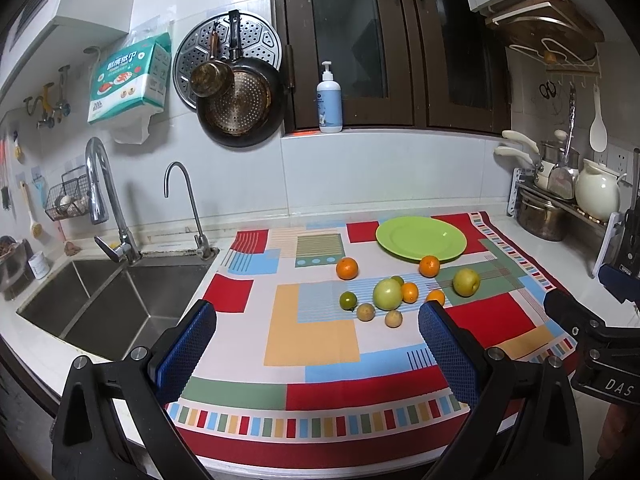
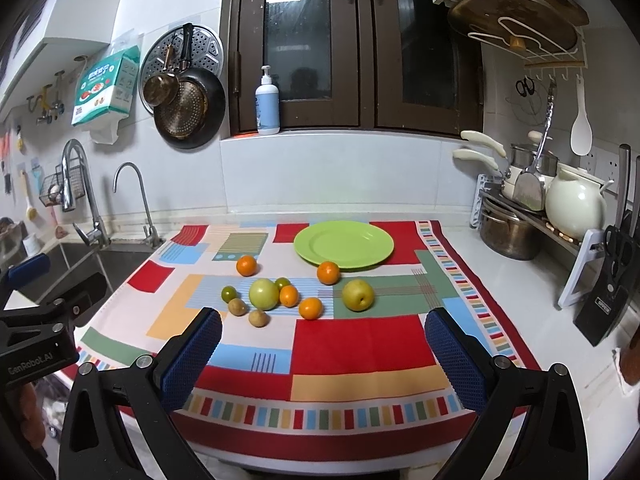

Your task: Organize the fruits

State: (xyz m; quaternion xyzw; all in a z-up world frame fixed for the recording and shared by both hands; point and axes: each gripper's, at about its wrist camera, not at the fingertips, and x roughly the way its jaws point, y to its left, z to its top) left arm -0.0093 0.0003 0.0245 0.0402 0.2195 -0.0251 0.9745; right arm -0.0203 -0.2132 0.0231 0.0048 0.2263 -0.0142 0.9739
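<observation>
Both the left tongs (image 1: 316, 334) and right tongs (image 2: 323, 340) hover wide and empty over the desk's near edge, so gathering the scattered fruits (image 2: 264, 294) onto the empty green plate (image 2: 343, 245) seems not yet begun.

Cloth: patchwork tablecloth (image 2: 360, 344) in red, blue, green and orange blocks, spread over the white counter (image 2: 516, 292)
Sink: steel double basin (image 1: 100, 304) at far left, two curved taps (image 1: 100, 188) behind it
Wall: dark pan (image 1: 244, 108) and perforated steamer tray (image 1: 260, 36) hanging, tissue pack (image 1: 128, 80) beside them
Sill: pump bottle (image 2: 267, 104) upright by the dark window
Right: cream kettle (image 2: 576, 204) on a rack, steel pot (image 2: 508, 232) beneath
</observation>
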